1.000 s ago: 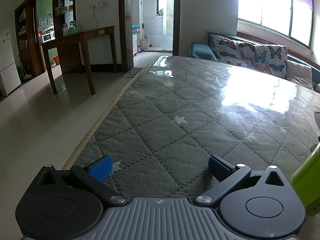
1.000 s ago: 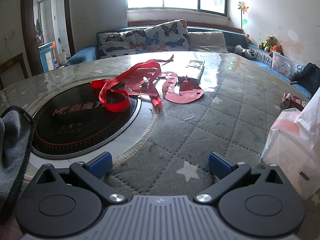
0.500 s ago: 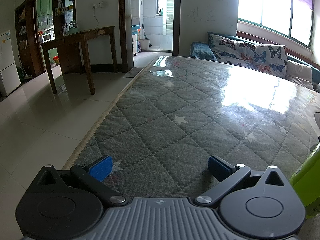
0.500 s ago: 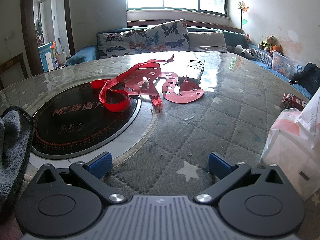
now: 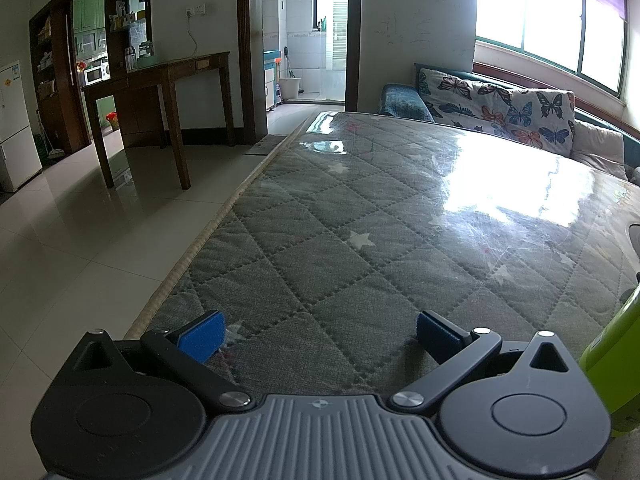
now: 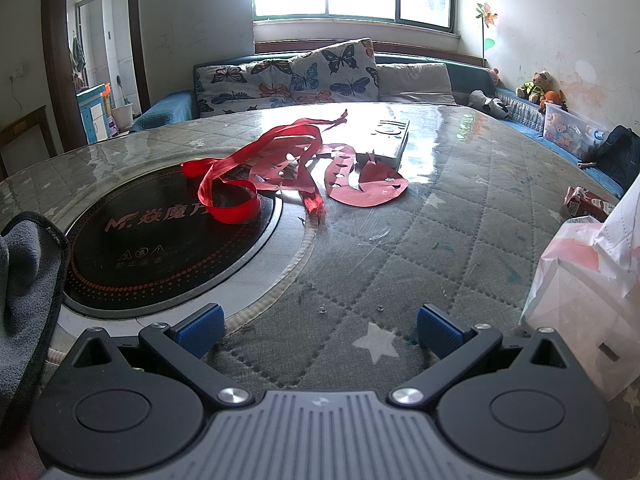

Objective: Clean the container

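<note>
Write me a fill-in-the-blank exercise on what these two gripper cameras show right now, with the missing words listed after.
1. Both the left gripper and the right gripper are ____ and hold nothing.
2. The ribbon lying partly on the black round cooktop is ____ in colour.
3. The pillows under the window bear a ____ print.
4. At the left edge of the right wrist view lies a grey ____.

Missing words: open; red; butterfly; cloth
</note>
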